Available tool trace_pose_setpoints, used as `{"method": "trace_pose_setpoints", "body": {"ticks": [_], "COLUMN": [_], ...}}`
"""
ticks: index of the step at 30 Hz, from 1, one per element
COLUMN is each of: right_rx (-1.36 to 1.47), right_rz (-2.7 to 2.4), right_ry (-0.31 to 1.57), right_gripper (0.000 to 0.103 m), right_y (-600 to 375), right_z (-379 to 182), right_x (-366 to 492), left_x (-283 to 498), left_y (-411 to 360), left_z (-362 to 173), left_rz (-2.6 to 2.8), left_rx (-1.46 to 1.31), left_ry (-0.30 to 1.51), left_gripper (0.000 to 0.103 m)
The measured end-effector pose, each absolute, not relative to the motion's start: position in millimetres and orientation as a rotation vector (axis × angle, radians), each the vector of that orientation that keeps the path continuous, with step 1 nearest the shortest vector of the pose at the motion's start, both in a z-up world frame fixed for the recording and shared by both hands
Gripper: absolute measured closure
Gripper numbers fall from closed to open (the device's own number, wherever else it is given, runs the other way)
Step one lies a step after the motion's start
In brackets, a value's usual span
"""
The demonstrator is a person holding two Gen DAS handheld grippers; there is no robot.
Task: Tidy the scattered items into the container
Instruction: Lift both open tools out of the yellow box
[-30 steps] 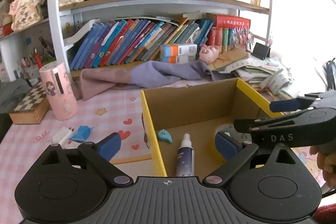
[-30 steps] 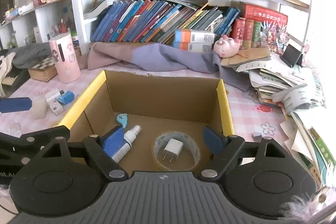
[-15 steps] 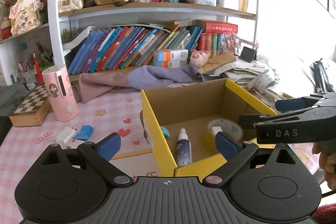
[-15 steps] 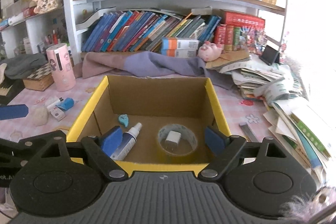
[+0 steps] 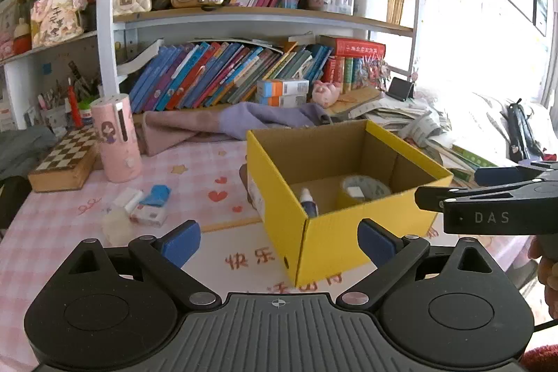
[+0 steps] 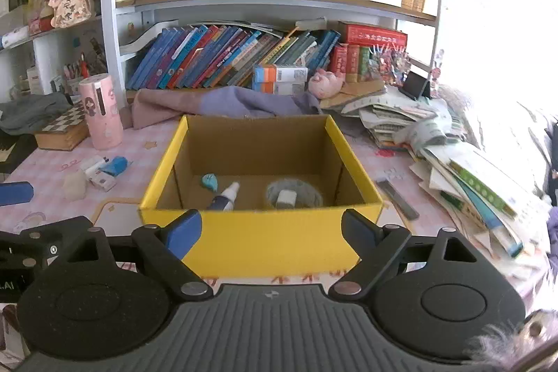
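The yellow cardboard box (image 6: 258, 243) stands on the pink tablecloth. Inside it lie a spray bottle (image 6: 225, 197), a tape roll (image 6: 296, 192) with a white charger (image 6: 286, 197) in its ring, and a small blue piece (image 6: 209, 181). Left of the box, on the cloth, are a blue packet (image 5: 157, 194), a small white box (image 5: 148, 215) and a pale lump (image 5: 115, 225). My left gripper (image 5: 279, 243) is open and empty, before the box's near corner (image 5: 303, 246). My right gripper (image 6: 272, 232) is open and empty too, just before the front wall.
A pink cylinder (image 5: 117, 142) and a chessboard box (image 5: 64, 159) stand at the back left. A purple cloth (image 5: 244, 121) lies behind the box, below the bookshelf. A pile of papers and booklets (image 6: 470, 183) and a dark flat bar (image 6: 397, 199) lie to the right.
Both grippers have drawn back from the box. The right one was over the box's inside and now stands before its front wall. Both stay open and empty.
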State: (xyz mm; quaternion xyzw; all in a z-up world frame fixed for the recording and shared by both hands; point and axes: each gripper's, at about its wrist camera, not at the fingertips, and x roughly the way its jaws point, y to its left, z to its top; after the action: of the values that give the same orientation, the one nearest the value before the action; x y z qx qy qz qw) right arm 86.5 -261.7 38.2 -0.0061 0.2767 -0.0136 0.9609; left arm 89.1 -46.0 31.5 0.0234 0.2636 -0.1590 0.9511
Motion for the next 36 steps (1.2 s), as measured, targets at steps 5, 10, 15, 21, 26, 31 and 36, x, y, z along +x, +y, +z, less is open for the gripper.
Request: {"method": "trace_pose_setpoints", "body": {"ticks": [5, 10, 15, 21, 26, 31, 36], "right_rx": [0.007, 0.032, 0.04, 0.056, 0.068, 0.037, -0.012], "right_rz": [-0.061, -0.08, -0.084, -0.059, 0.01, 0.095, 0.165], "right_ry": [0.583, 0.615, 0.636, 0.677, 0.739, 0.771, 0.78], "right_gripper": [0.015, 0.015, 0.015, 0.015, 0.015, 0.015, 0.014], "right_y": [-249, -236, -221, -200, -177, -147, -119], "right_z": [31, 24, 17, 7, -3, -8, -10], "right_x": [58, 36, 21, 13, 20, 28, 33], "left_x": [72, 54, 42, 31, 28, 25, 23], "left_y": [-35, -24, -10, 4, 20, 43, 66], "left_z": [29, 24, 19, 14, 7, 3, 2], "left_rz": [-0.344, -0.366, -0.372, -0.369, -0.338, -0.29, -0.239], "left_rx": [0.059, 0.08, 0.088, 0.111, 0.133, 0.124, 0.098], "left_ry": [0.55, 0.564, 0.586, 0.614, 0.655, 0.684, 0.697], "left_gripper": [0.005, 0.005, 0.005, 0.005, 0.005, 0.005, 0.004]}}
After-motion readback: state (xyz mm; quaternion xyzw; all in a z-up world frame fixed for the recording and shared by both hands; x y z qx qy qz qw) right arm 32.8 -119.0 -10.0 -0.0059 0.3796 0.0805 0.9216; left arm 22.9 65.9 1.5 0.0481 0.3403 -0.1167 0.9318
